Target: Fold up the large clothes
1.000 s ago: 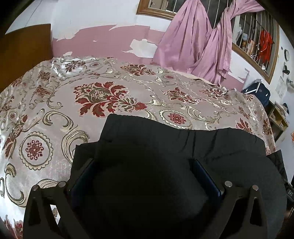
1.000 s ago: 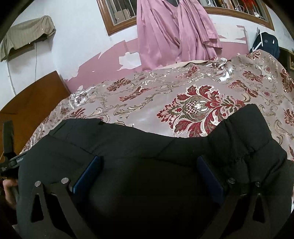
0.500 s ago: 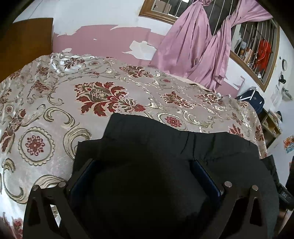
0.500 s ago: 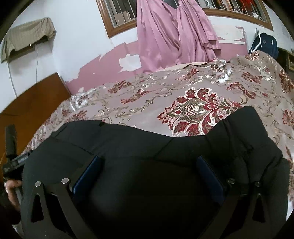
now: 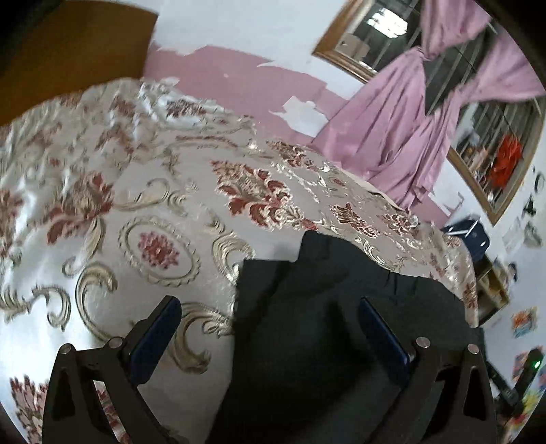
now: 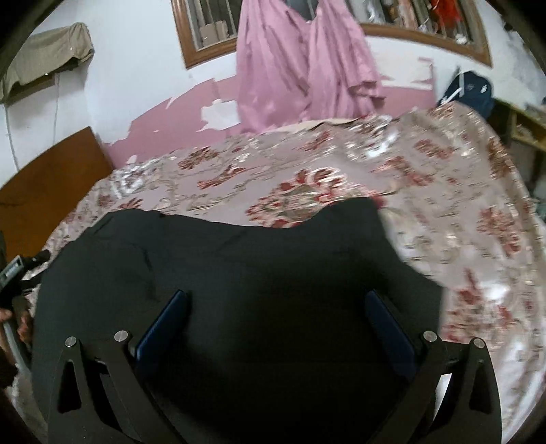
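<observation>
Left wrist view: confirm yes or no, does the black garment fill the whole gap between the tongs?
No, the black garment covers only the right part of the gap; patterned bedspread shows beside it.

A shiny cream bedspread with red floral medallions (image 5: pixel 170 211) covers the bed. Behind it, a peeling pink-and-white wall (image 6: pixel 143 88), knotted mauve satin curtains (image 5: pixel 419 112), a wood-framed barred window (image 6: pixel 211 30), and a brown wooden headboard (image 6: pixel 44 194).

A home bedroom: a bed (image 5: pixel 143 218) under a shiny floral bedspread (image 6: pixel 460 211) fills the near scene, with a wooden headboard (image 6: pixel 44 184) at the left, knotted pink curtains (image 5: pixel 416 112) over a barred window (image 6: pixel 211 27) on the far, peeling pink wall (image 5: pixel 221 78).
</observation>
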